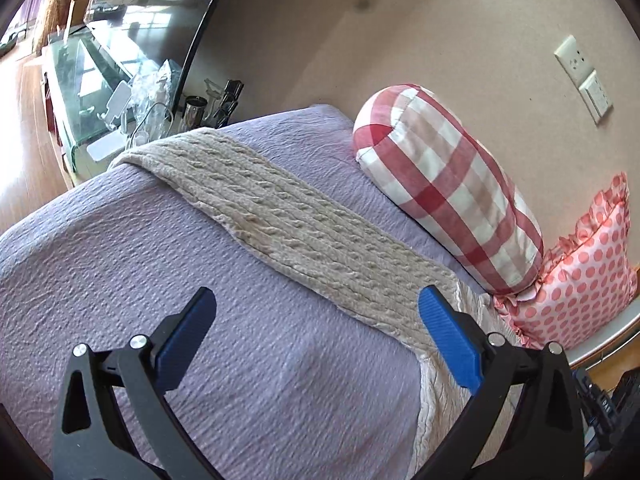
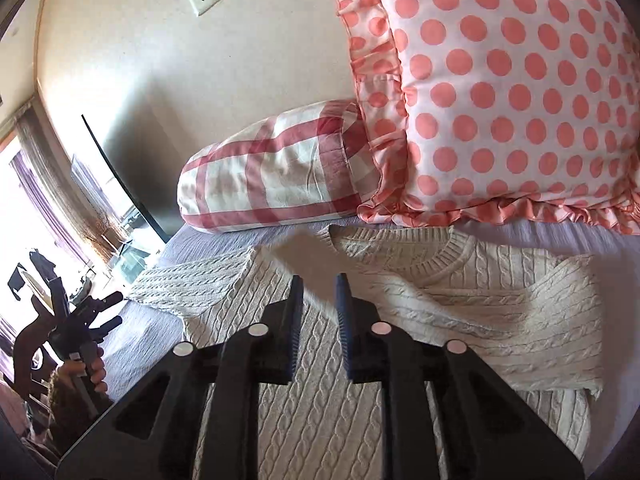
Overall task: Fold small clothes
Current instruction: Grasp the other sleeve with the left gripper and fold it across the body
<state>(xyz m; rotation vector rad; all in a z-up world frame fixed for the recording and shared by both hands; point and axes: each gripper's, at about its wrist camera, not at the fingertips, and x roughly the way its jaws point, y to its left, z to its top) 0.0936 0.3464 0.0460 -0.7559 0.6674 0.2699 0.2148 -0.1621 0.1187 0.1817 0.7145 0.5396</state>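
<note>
A cream cable-knit sweater (image 2: 360, 360) lies flat on the lilac bedspread (image 2: 144, 332), collar toward the pillows. Its right sleeve (image 2: 520, 320) is folded across the chest. Its left sleeve (image 1: 280, 220) stretches out across the bed in the left wrist view. My left gripper (image 1: 316, 308) is wide open and empty, hovering above the bedspread beside that sleeve's shoulder end. My right gripper (image 2: 319, 284) hovers over the sweater's chest below the collar, with a narrow gap between its jaws and nothing between them. The left gripper also shows in the right wrist view (image 2: 108, 312), held in a hand.
A red-checked bolster (image 1: 452, 192) and a pink polka-dot pillow (image 2: 520, 92) lean against the wall at the bed's head. A glass cabinet with bottles and clutter (image 1: 120, 100) stands past the bed's far edge. Wall sockets (image 1: 584, 76) sit above the pillows.
</note>
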